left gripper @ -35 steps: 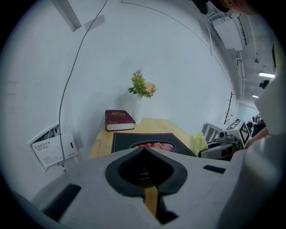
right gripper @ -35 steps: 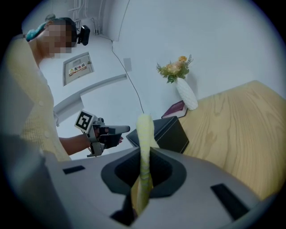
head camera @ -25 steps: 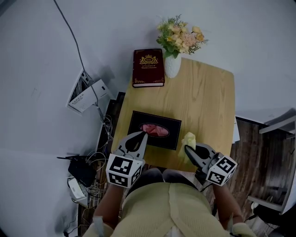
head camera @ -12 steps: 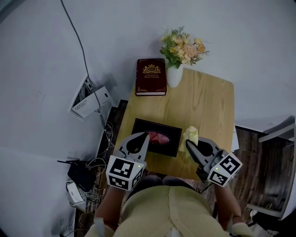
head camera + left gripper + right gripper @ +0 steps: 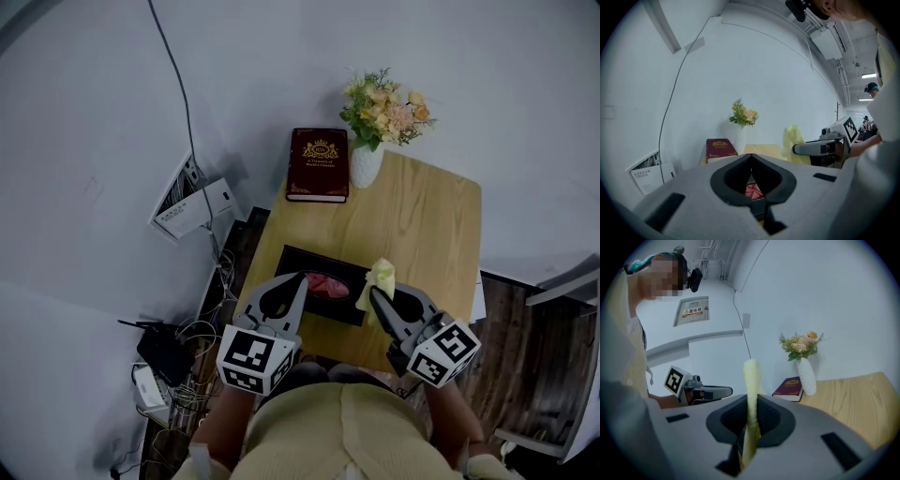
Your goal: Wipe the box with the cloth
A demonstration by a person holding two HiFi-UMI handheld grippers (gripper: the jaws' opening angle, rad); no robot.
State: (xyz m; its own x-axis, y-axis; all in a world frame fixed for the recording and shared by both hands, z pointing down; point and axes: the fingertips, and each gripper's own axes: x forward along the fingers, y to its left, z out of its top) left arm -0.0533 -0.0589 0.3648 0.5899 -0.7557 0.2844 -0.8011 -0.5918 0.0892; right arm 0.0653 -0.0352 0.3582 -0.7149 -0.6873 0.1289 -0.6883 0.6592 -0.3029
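Head view: the black box lay at the table's near edge, with a book and flower vase at the far end. Left gripper view: the left gripper had its jaws pressed together, empty, over the box. Right gripper view: the right gripper pinched the yellow cloth upright.

From the head view we see only part of the box: the left gripper covers its near edge and the cloth its right end. The cloth's lower end is lost to us between the jaws of the right gripper, and the print on the book is too small to read.
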